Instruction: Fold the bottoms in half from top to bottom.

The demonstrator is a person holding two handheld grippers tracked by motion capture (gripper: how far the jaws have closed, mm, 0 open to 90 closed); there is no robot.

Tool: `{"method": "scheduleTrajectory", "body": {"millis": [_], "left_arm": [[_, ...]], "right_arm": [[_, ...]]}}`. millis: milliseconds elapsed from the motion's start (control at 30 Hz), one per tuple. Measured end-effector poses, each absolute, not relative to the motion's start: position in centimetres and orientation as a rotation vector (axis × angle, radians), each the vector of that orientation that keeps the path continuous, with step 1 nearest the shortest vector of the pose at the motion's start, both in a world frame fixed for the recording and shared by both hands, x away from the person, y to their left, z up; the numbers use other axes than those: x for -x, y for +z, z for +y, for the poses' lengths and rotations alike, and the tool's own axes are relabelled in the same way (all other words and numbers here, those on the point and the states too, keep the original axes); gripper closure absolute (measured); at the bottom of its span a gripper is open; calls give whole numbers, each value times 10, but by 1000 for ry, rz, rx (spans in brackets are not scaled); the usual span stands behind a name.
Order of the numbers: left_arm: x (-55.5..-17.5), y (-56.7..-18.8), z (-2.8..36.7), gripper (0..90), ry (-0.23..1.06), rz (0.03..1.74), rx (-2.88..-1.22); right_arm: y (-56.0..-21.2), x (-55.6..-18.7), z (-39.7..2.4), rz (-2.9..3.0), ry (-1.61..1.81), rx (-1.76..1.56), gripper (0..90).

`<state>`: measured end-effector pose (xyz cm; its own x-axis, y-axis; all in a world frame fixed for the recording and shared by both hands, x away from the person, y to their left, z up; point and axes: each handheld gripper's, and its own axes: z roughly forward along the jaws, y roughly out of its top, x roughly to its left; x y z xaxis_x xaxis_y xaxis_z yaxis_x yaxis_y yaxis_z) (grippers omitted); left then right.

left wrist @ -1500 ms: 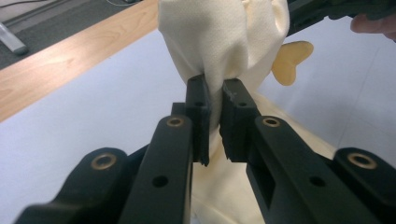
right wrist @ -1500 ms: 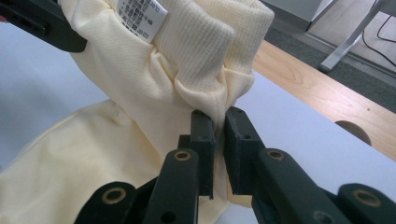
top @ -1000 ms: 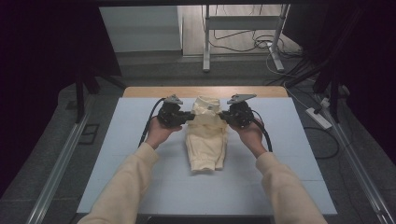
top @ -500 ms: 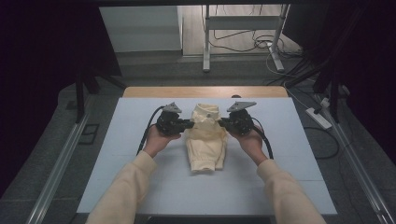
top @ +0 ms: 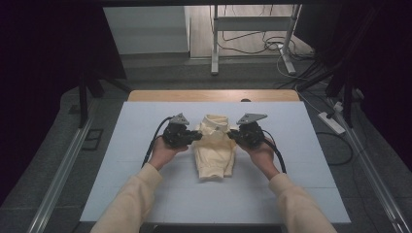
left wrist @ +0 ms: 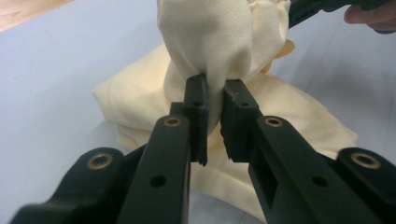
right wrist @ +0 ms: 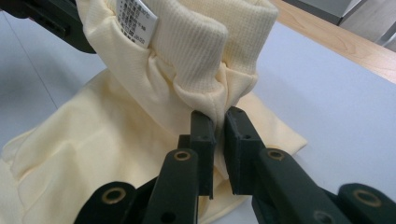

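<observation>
While the pale yellow sweater (top: 214, 148) is lying mid-table on the light blue mat (top: 121, 160), both grippers are pinching it near the ribbed collar (right wrist: 205, 42). The left gripper (left wrist: 214, 100) is clamped on a bunched fold at one shoulder, and the right gripper (right wrist: 215, 123) is gripping fabric just under the collar. The cloth looks light, soft and floppy, so it will probably sag and slide unless taken by the shoulders or hem. A care label (right wrist: 136, 21) is showing inside the neck. Nothing on the mat is blocking the way; the wooden table edge (top: 160, 95) and floor cables (top: 252, 46) are sitting well apart.
</observation>
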<state>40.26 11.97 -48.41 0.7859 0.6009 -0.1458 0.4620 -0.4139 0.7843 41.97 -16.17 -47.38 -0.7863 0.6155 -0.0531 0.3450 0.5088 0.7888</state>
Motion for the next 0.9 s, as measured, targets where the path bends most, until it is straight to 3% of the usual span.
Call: {"method": "scheduleTrajectory", "body": {"millis": [900], "left_arm": [[-389,-504,118,720,161,783,-2146]], "right_arm": [[-496,-393,-164,2477,1155,-761,794]]}}
